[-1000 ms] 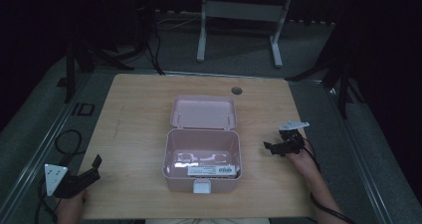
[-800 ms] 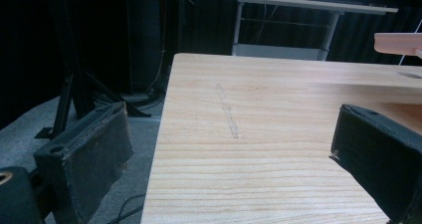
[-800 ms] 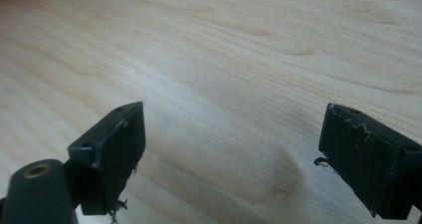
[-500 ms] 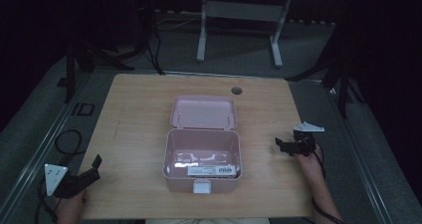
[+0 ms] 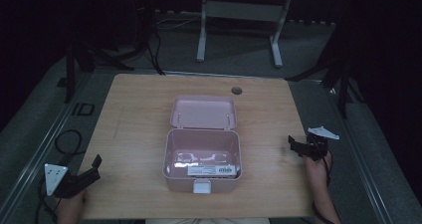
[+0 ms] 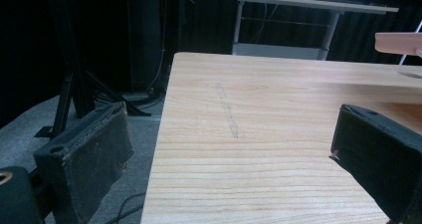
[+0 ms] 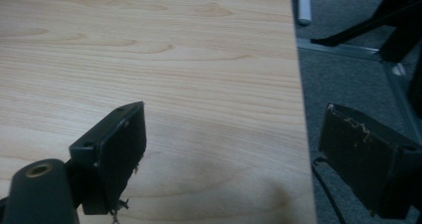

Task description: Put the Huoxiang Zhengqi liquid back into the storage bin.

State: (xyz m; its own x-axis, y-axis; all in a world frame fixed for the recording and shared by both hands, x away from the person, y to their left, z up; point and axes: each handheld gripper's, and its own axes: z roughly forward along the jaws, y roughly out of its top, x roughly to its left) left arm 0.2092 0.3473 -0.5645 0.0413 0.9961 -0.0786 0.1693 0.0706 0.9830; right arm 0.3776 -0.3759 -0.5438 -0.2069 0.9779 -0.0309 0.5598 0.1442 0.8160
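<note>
We see the pink box [image 5: 202, 159] lying open between our gaping, empty fingers [image 5: 94, 163], contents inside; closing remains.

Items inside the open pink plastic box [image 5: 202, 157] too small and glare-washed to identify; label text unreadable. Pink box lid [image 6: 398, 43] cut off by the left gripper view's right edge. Person's right hand [image 5: 318, 168] and left hand [image 5: 69, 208] cropped at the high view's bottom edge. Dark far background indistinct.
</note>
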